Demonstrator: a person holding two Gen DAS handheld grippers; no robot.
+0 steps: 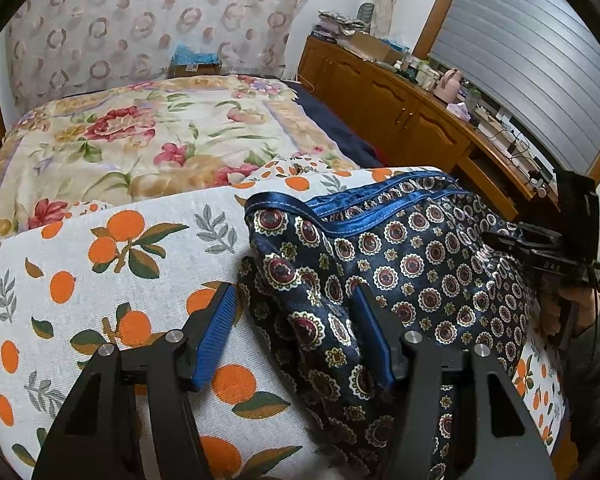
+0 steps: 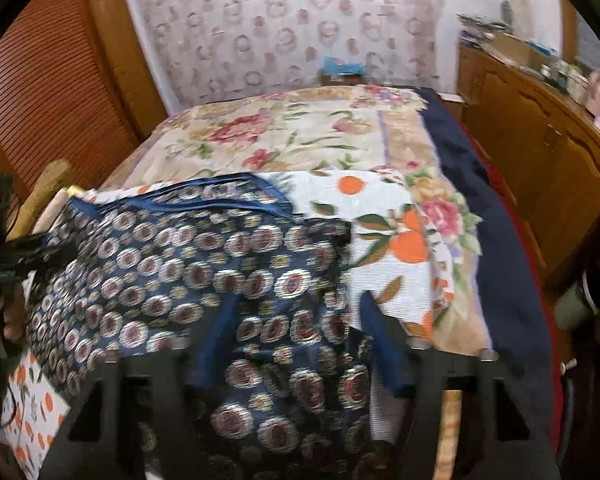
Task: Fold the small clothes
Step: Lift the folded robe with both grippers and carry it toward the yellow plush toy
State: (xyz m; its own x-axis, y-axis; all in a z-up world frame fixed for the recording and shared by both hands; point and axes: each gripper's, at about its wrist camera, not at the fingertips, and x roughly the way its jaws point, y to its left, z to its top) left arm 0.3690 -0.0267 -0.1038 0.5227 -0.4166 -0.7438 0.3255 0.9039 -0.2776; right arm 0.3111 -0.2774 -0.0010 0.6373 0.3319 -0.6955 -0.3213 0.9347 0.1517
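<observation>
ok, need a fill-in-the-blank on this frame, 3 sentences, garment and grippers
The navy satin garment with medallion print lies on a white cloth printed with ____ fruit.
Both the left gripper and the right gripper have their jaws ____.
The garment's waistband trim is plain ____.

Missing: orange; open; blue

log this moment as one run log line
step: fold | left gripper: open, straddling edge of navy patterned shorts | right gripper: open, over shorts | surface: orange-print cloth

Both the left gripper [image 1: 294, 332] and right gripper [image 2: 296, 340] have matte black frames, blue ribbed finger pads [image 1: 216, 334] and silver round screw heads [image 1: 175, 335]; a dark green sleeve [image 1: 592, 356] covers the wrist.
</observation>
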